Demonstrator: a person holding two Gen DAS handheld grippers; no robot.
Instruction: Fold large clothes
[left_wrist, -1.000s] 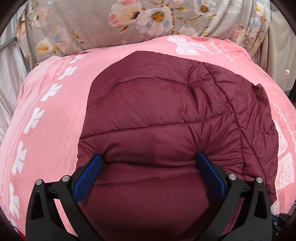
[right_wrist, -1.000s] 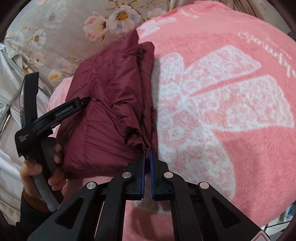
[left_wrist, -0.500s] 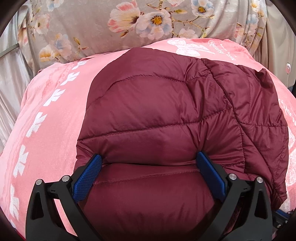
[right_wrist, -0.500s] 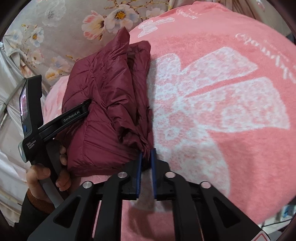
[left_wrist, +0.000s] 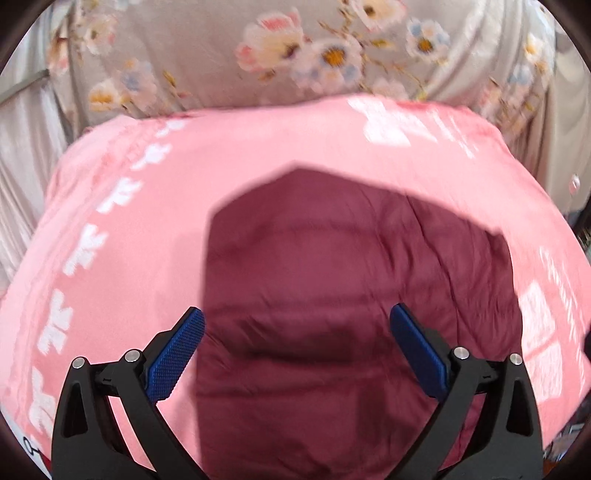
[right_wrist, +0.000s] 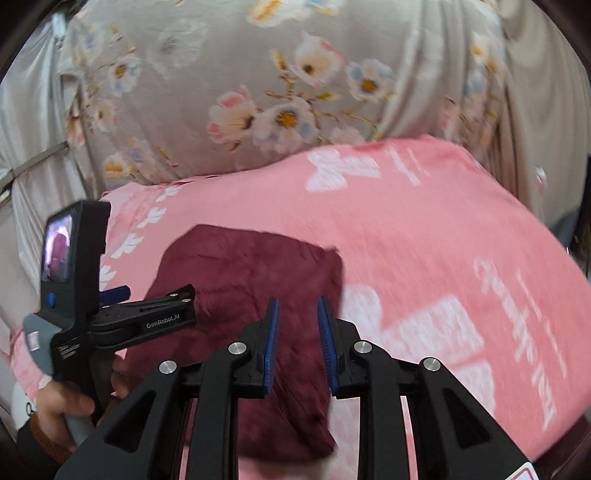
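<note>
A dark red quilted jacket (left_wrist: 351, 288) lies folded into a compact block on the pink blanket (left_wrist: 140, 266); it also shows in the right wrist view (right_wrist: 251, 273). My left gripper (left_wrist: 295, 347) is open wide and empty, raised above the jacket's near edge. It shows from the side in the right wrist view (right_wrist: 122, 295), held at the jacket's left edge. My right gripper (right_wrist: 297, 343) is open a little with nothing between the pads, above the jacket's right near part. Both views are blurred by motion.
The pink blanket (right_wrist: 461, 258) with white butterfly prints covers the bed. A grey floral cloth (right_wrist: 277, 92) hangs behind it. Pale fabric (left_wrist: 26, 147) hangs at the left. The bed's right edge drops off at the far right.
My right gripper has let go of the jacket's edge, opened a little and swung up. My left gripper has lifted off the jacket. The jacket now lies flat on the blanket.
</note>
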